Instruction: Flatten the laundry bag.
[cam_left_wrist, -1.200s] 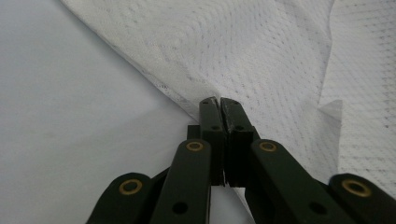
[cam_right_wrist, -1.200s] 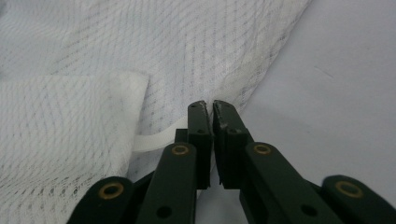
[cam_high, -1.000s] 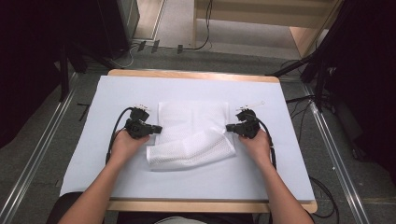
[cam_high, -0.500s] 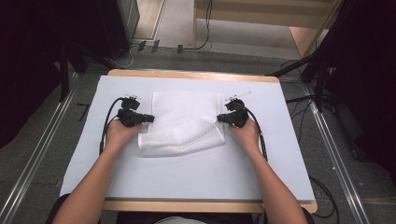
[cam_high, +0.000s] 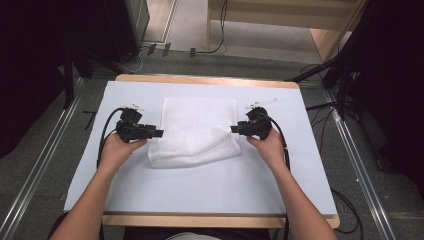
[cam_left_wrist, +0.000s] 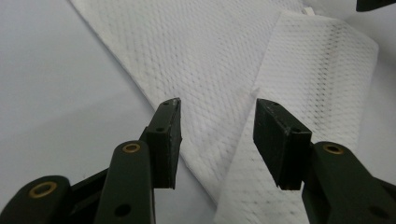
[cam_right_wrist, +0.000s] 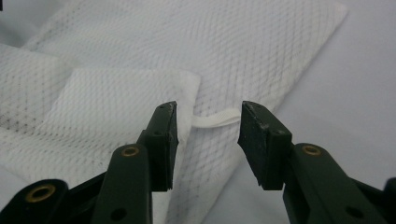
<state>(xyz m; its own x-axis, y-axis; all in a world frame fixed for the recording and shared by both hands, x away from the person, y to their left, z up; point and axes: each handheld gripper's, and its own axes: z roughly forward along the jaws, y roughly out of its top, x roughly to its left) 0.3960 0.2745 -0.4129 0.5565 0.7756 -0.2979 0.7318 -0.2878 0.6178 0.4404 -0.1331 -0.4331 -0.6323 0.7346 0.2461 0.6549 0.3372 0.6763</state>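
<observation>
Table (cam_high: 210, 185): pale blue sheet across the middle of the high view.
Mesh cloth (cam_high: 197, 131): white, centre of frame, its near part folded over itself; lies flat on the table.
Left gripper (cam_high: 155, 133): at the cloth's left edge; jaws have just been opening, nothing pinched between them.
Right gripper (cam_high: 234, 129): at the cloth's right edge; jaws likewise just opened, released, with a white loop (cam_right_wrist: 215, 120) lying beyond the gap.
</observation>
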